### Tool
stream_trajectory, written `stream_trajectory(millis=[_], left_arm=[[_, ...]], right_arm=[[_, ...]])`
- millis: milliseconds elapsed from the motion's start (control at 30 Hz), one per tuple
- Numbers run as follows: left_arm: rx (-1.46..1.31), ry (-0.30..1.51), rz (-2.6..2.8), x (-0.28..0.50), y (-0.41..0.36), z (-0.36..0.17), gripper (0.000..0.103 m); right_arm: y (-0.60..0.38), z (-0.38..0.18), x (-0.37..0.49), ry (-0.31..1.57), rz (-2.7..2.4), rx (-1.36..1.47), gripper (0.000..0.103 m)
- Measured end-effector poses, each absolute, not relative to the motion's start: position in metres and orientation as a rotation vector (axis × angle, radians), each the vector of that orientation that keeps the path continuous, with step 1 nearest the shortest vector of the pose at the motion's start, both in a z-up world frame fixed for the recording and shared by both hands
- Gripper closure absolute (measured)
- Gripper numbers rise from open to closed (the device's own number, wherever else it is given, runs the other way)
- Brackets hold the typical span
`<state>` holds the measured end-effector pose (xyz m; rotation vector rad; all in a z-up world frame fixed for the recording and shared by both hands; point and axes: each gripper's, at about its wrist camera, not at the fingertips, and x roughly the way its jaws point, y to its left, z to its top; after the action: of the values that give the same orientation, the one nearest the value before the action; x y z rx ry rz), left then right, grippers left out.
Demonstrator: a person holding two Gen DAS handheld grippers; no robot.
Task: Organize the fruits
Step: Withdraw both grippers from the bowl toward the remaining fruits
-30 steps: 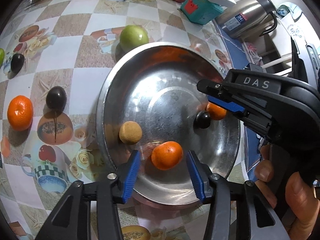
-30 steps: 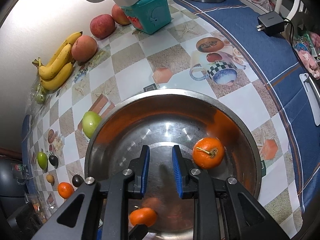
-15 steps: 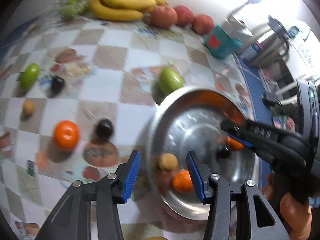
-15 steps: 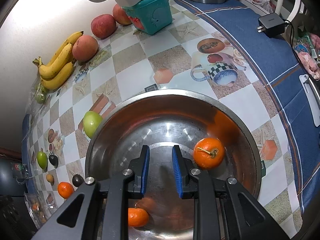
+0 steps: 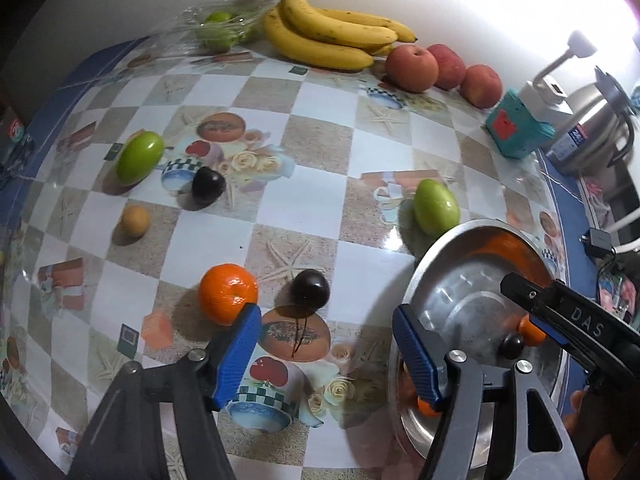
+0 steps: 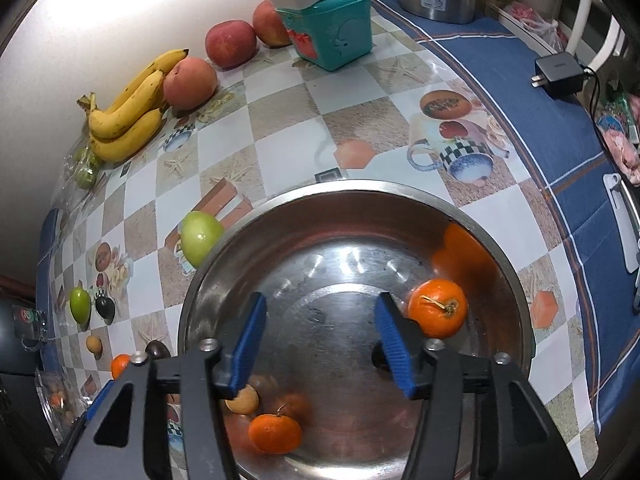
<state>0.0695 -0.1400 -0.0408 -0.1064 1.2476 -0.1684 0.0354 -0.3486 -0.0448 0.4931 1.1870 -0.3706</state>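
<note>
While both fingers (image 5: 246, 344) spread opening — empty — the orange (image 5: 228, 299) lies just beyond the left.

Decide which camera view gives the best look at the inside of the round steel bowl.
The right wrist view: it looks straight down into the round steel bowl, showing its whole rim, floor and the fruit inside. The left wrist view shows the bowl only at the right edge, partly hidden by both tools.
</note>
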Motion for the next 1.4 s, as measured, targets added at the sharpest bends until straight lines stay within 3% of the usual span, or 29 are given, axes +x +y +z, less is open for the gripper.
stream_trajectory(millis=[133,300,367,500,567,633,1400], left_arm=[[-0.12,1.249,-0.122,0.071,-0.134,-0.042,0.02],[-0.139,1.243,-0.094,0.073,-0.126,-0.042,0.017],[-0.141,1.241,-0.093,0.073,-0.125,-0.042,0.013],[-0.157,1.226,-0.094,0.074,-0.122,-0.04,0.01],[-0.151,1.21,-0.084,0.074,-0.12,-0.038,0.006],[-0.124,1.18,-0.07,0.075,-0.119,-0.035,0.0],[-0.069,1.079,0.07,0.104,-0.093,-0.008,0.0]], right_arm=[[-0.345,-0.046,0.036,1.188,-0.367,0.477,0.029],[-0.342,-0.047,0.037,1.186,-0.362,0.467,0.026],[-0.341,-0.047,0.038,1.183,-0.357,0.462,0.015],[-0.336,-0.046,0.039,1.173,-0.343,0.448,0.014],[-0.334,-0.046,0.039,1.171,-0.337,0.442,0.005],[-0.333,-0.047,0.039,1.167,-0.338,0.438,0.005],[-0.327,-0.046,0.043,1.159,-0.32,0.413,0.005]])
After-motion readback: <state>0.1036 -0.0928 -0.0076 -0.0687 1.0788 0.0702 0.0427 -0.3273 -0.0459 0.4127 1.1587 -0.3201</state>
